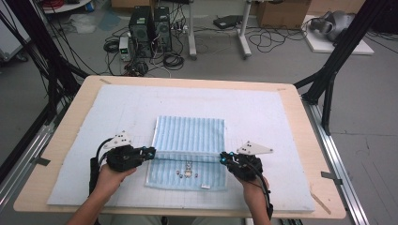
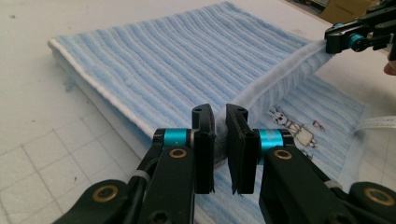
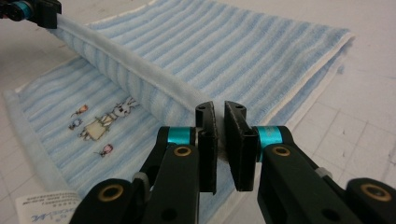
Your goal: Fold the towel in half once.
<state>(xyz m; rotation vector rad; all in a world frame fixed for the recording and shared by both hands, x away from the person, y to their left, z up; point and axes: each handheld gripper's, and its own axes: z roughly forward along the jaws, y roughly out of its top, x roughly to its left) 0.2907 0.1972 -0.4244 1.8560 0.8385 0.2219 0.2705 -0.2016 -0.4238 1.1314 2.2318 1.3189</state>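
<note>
Black grippers: flat black fingers (image 2: 204, 149), teal collars, brass screws, grey triangular plates, black cables.

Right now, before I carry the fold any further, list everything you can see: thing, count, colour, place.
Towel: one, light blue striped with a white edge, mid-table, partly folded; near layer shows a small rabbit print.
Label: one, white, at the towel's near edge.
Mat: one, pale blue-white, gridded, covering the table.
Table: one, light wood.
Computer towers: two, black, on the floor beyond.
Cardboard boxes: brown, far floor.
Left gripper: black, fingers shut on the towel's fold.
Right gripper: black, shut on the fold's other end.
Hands: two, bottom edge.
</note>
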